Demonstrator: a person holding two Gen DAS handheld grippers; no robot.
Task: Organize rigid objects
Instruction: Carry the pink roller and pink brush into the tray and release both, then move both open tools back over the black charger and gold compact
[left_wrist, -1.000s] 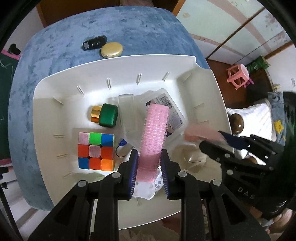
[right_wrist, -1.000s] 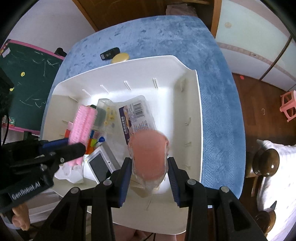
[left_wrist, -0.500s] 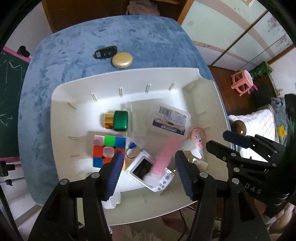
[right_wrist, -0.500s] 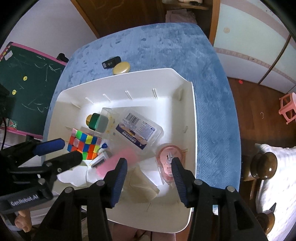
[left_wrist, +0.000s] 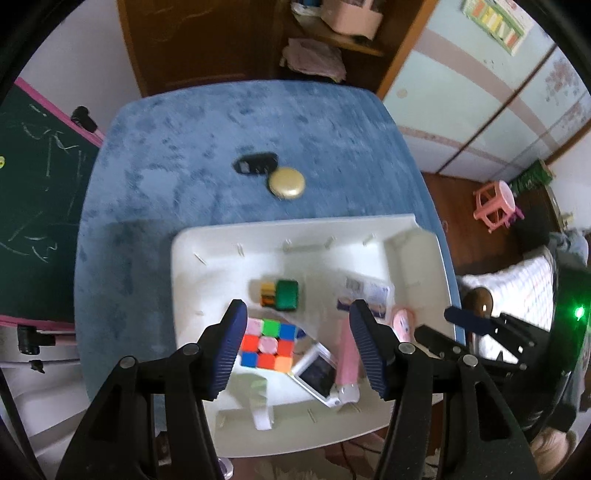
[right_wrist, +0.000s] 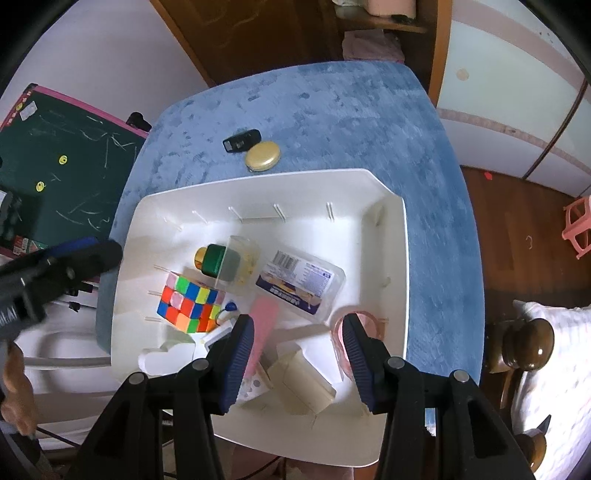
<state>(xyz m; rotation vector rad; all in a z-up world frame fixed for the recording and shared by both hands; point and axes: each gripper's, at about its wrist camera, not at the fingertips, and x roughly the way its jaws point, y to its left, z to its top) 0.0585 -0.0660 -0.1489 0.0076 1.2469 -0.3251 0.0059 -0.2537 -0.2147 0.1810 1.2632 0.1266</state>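
A white bin (right_wrist: 391, 236) (left_wrist: 184, 280) sits on a blue table. It holds a colour cube (right_wrist: 190, 301) (left_wrist: 267, 345), a green and gold bottle (right_wrist: 212, 260) (left_wrist: 282, 295), a clear labelled box (right_wrist: 301, 282) (left_wrist: 365, 297), a pink hair roller (right_wrist: 264, 326) (left_wrist: 347, 354), a round pink item (right_wrist: 338, 334) (left_wrist: 402, 323) and a small white screen device (left_wrist: 319, 374). My left gripper (left_wrist: 297, 349) is open and empty above the cube. My right gripper (right_wrist: 297, 363) is open and empty above the bin's near side.
A black key fob (right_wrist: 242, 140) (left_wrist: 256, 164) and a gold round case (right_wrist: 263, 156) (left_wrist: 287, 183) lie on the blue table (right_wrist: 332, 110) beyond the bin. A green chalkboard (right_wrist: 55, 177) stands at the left. A pink stool (left_wrist: 496, 201) and a bed are at the right.
Both grippers opened and let go: the left dropped the pink roller, the right the round pink item, both now in the bin. Both grippers have drawn back and up.
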